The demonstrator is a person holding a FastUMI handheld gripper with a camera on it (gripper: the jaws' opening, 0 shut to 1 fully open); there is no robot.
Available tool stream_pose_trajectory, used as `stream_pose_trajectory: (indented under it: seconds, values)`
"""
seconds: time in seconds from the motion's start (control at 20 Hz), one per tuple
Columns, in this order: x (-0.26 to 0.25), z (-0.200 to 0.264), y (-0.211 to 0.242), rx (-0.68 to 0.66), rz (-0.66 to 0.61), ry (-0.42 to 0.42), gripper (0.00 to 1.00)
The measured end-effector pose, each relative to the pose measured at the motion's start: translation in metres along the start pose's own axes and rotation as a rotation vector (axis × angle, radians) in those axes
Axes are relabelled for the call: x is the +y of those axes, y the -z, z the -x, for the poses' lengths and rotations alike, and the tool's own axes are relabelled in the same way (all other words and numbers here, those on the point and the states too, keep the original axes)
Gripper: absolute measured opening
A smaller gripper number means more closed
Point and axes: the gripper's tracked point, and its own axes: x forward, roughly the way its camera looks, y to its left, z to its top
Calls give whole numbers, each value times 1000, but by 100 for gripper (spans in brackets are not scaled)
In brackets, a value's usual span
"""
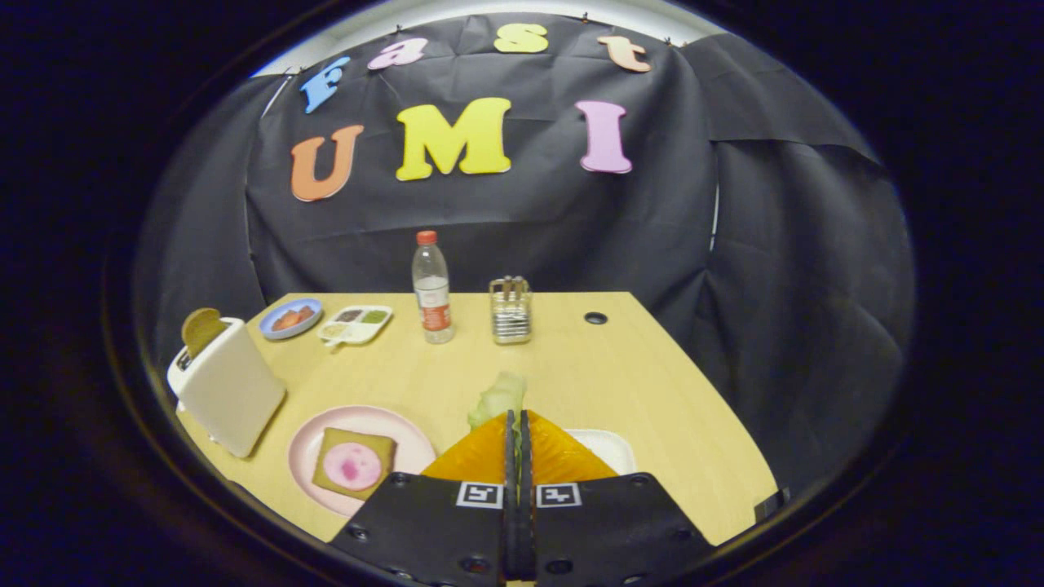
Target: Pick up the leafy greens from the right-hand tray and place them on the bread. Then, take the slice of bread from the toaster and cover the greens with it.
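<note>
Between the fingers: leafy greens (499,398), clamped by the claw (516,424), raised above the right-hand tray (608,447). Target bread (354,463) on pink plate (314,436) lies left, just beside the claw.

staged demo booth, not a real kitchen: black cloth wall (506,212) draped behind a pale wood worktop (620,367) with a cable hole (595,318). kitchen props laid out on it: toaster (228,391), pink plate (306,444), water bottle (431,289), utensil rack (510,311).
</note>
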Motion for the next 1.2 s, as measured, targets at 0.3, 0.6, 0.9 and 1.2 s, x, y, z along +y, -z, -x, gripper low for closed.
stream_pose_trajectory:
  seconds: [0.3, 0.6, 0.9, 1.2]
  values:
    - [93, 20, 5, 3, 60, -138, 0]
    - [191, 26, 22, 43, 47, -325, 0]
    - [217, -7, 40, 92, 50, -373, 0]
    - [179, -70, 62, 159, 14, -277, 0]
